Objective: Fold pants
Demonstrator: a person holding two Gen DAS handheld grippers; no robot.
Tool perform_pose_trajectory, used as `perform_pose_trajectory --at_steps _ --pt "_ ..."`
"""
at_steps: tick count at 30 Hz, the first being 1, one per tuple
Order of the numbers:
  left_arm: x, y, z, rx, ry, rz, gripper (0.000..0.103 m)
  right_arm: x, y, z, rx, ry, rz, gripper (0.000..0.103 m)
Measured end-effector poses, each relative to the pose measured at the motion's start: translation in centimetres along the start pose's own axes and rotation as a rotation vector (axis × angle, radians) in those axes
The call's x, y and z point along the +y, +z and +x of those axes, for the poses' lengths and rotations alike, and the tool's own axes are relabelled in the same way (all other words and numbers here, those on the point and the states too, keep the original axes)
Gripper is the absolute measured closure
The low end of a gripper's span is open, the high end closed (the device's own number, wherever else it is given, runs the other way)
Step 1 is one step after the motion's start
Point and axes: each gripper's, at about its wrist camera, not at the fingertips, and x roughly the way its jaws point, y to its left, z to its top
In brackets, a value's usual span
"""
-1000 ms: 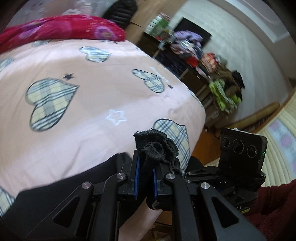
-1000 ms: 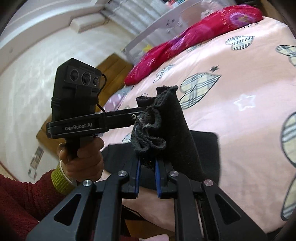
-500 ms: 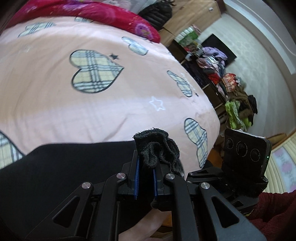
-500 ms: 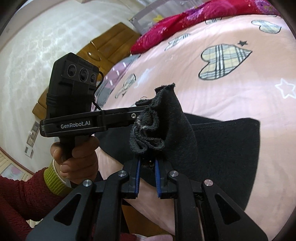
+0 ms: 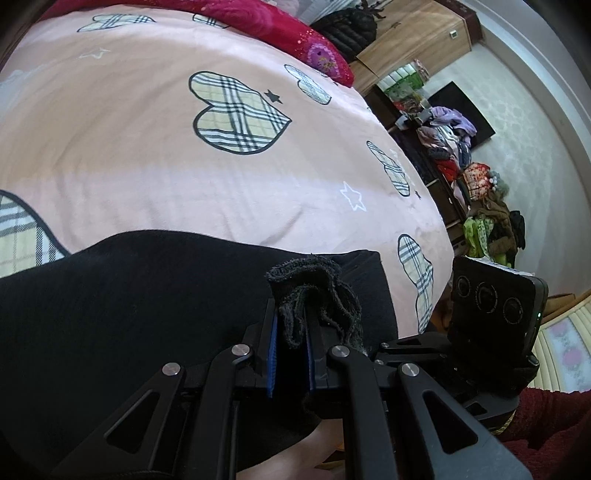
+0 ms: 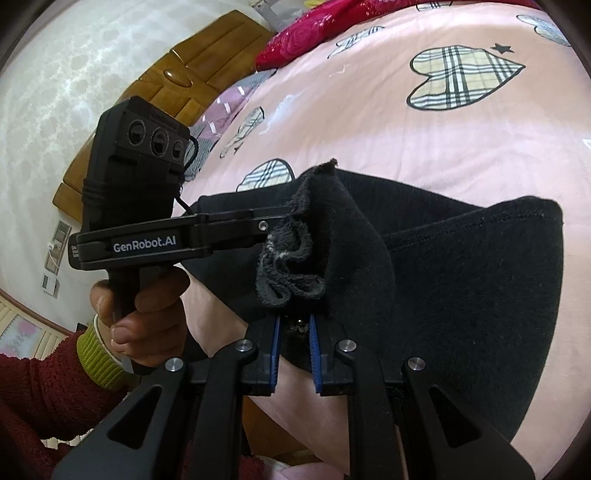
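My left claw (image 5: pixel 290 354) and right claw (image 6: pixel 294 354) sit side by side, each clamped on a bunched edge of the black pants (image 6: pixel 461 288). My left hand (image 6: pixel 144 317), in a maroon sleeve, grips the left handle.

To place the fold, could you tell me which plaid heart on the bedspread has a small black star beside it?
The large plaid heart mid-bedspread; the black star sits at its upper right.

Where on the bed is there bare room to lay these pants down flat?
Bare pink bedspread stretches from the black pants up to the red blanket. It is crowded at the near edge, where the left gripper and right gripper pinch bunched cloth.
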Motion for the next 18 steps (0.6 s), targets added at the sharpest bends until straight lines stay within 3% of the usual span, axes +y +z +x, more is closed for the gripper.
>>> perform_pose_trajectory --at_steps 5,7,9,11,14,18 --pt "0.6 -0.3 -0.9 -0.030 0.035 -0.031 0.092 0.1 0.3 0.9 0.008 -0.003 0.012 0.080" --pt "0.9 -0.5 -1.5 -0.046 0.045 -0.052 0.088 0.6 0.3 1.3 0.020 -0.006 0.004 0.071" --pt "1.1 -0.9 -2.5 -0.074 0.068 -0.072 0.085 1.3 0.4 1.5 0.028 0.006 -0.018 0.048" --pt "1.3 -1.5 -3.7 -0.104 0.093 -0.089 0.082 2.5 0.5 1.7 0.038 0.009 -0.053 0.040" --pt "1.7 -2.5 -5.8 -0.161 0.129 -0.126 0.072 4.2 0.8 1.8 0.036 -0.012 -0.119 0.039" --pt "2.8 -3.9 -8.3 -0.218 0.172 -0.184 0.070 5.5 1.7 1.9 0.030 -0.015 -0.153 0.039"
